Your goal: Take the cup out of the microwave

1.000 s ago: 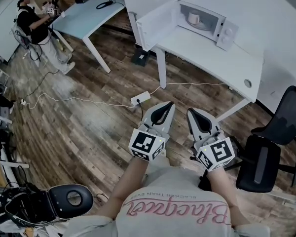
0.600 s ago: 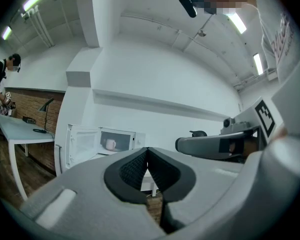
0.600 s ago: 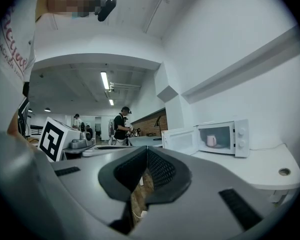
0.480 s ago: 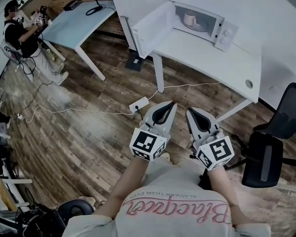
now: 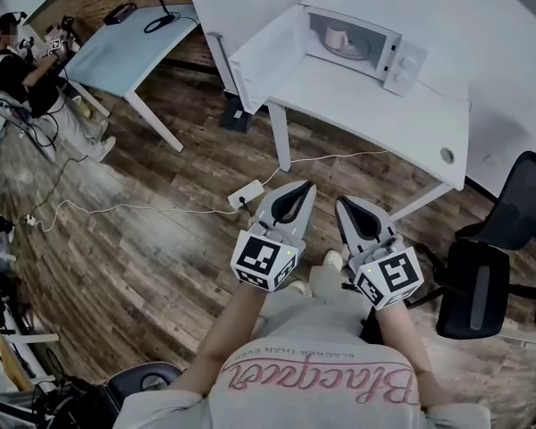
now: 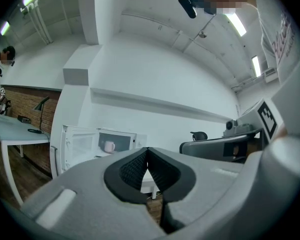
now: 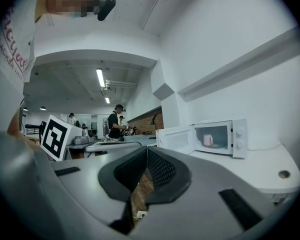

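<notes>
Broadly, a room with a wooden floor (image 5: 152,239). At far right, well apart from the person, a white desk (image 5: 402,119) bears the microwave (image 5: 389,38), its door open. The cup (image 5: 336,37) stands upright inside. It is judged rigid, light, smooth and breakable, so pinch it across the wall near the rim. The left gripper (image 5: 302,188) and right gripper (image 5: 345,204) are clenched and empty.
</notes>
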### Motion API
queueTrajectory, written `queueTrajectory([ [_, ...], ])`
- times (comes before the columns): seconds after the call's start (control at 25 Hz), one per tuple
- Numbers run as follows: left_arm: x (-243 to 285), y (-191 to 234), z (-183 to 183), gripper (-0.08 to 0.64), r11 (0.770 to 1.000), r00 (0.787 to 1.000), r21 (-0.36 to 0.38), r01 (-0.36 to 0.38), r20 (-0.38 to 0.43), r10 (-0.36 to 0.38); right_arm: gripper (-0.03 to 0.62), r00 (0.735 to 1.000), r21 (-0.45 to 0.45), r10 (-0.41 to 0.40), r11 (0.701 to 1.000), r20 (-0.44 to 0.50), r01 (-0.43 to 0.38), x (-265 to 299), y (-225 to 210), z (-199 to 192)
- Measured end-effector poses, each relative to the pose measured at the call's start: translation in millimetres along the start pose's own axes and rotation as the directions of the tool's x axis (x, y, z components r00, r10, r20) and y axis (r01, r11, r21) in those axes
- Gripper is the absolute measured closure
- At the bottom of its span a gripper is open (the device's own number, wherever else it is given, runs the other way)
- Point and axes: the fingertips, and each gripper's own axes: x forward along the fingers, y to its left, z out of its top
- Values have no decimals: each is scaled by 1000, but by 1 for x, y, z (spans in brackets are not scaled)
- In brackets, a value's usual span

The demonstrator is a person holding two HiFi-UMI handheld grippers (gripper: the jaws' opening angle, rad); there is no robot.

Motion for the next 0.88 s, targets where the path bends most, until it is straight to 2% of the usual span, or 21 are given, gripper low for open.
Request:
queueTrajectory([
  [0.52,66,12,8,555,1000,1000,16,-5,6,5,580,999,-12,6,1000,35,-6,29,-63,23],
  [0.88,128,30,12,555,999,999,20,-45,17,44,580,999,-24,28,999,41,-27,54,-124,34],
])
